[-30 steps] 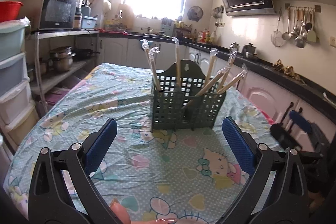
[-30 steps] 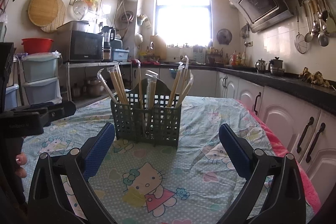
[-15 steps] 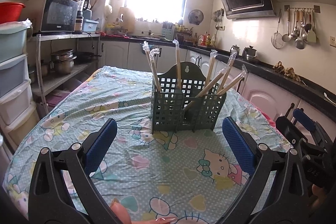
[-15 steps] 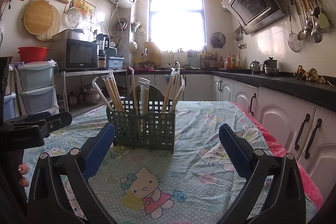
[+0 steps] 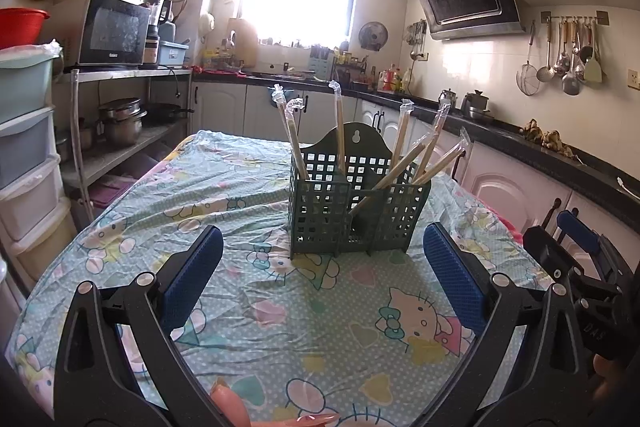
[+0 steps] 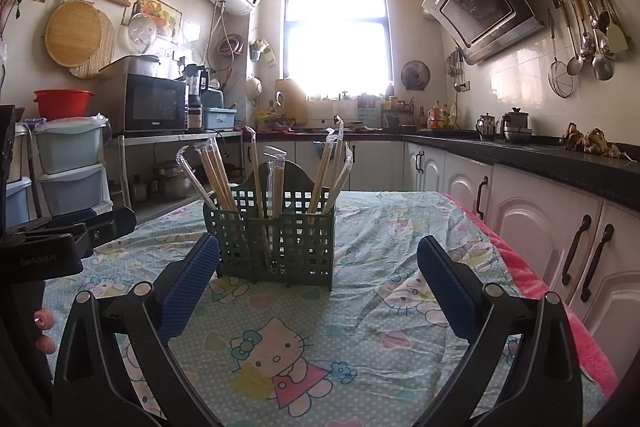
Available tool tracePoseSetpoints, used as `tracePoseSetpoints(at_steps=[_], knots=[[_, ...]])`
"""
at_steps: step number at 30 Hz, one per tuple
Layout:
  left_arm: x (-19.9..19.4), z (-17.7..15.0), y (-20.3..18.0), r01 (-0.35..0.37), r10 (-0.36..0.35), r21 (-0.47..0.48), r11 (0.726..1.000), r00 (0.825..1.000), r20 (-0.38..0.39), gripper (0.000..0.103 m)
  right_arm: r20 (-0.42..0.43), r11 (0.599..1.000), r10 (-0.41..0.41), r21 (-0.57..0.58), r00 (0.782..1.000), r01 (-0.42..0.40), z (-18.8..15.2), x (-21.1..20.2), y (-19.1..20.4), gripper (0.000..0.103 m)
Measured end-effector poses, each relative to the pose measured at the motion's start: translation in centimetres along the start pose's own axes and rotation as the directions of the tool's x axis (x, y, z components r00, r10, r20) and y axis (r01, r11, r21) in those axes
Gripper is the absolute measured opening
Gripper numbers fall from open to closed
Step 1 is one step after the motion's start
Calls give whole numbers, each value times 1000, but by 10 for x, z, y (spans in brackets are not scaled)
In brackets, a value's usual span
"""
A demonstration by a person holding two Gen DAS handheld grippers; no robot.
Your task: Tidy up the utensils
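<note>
Green slotted utensil caddy (image 5: 352, 205) upright mid-bench, on cartoon-print cloth (image 5: 248, 211). Wrapped chopsticks (image 5: 404, 137) standing in its compartments: some near vertical, several leaning hard toward the right-hand end in left wrist view. None seen loose on cloth.

Left hand-held gripper (image 5: 320, 267): fingers spread wide, nothing between pads, short of caddy and not touching. Right hand-held gripper (image 6: 316, 275): likewise spread, empty, near caddy's front face; contact with caddy not resolvable.

Judgement: task looks late-stage or at a pause; probable remaining step is straightening or regrouping leaning chopsticks.

Notes for doing that well:
- Approach from above, pinch a single wrapped pair on the exposed shaft, below crinkled wrapper tip (slippery film, likely to slide).
- Lift straight up to clear grid wall before shifting compartments.
- Light caddy may tip or skid on wrinkled cloth; brace one end with free hand-held gripper.
</note>
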State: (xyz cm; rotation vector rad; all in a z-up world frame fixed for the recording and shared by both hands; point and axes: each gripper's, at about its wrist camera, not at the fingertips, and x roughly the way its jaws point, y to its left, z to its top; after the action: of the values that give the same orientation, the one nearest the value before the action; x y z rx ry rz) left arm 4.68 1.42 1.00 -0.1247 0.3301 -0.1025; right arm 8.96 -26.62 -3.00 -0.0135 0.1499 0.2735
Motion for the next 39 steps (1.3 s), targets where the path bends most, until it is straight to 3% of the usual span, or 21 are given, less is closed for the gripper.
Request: tracePoseSetpoints(at_steps=[39], knots=[[2, 5, 5, 11, -11, -8, 1000, 1000, -1, 93, -4, 1000, -6, -4, 1000, 6, -1, 1, 0, 97]])
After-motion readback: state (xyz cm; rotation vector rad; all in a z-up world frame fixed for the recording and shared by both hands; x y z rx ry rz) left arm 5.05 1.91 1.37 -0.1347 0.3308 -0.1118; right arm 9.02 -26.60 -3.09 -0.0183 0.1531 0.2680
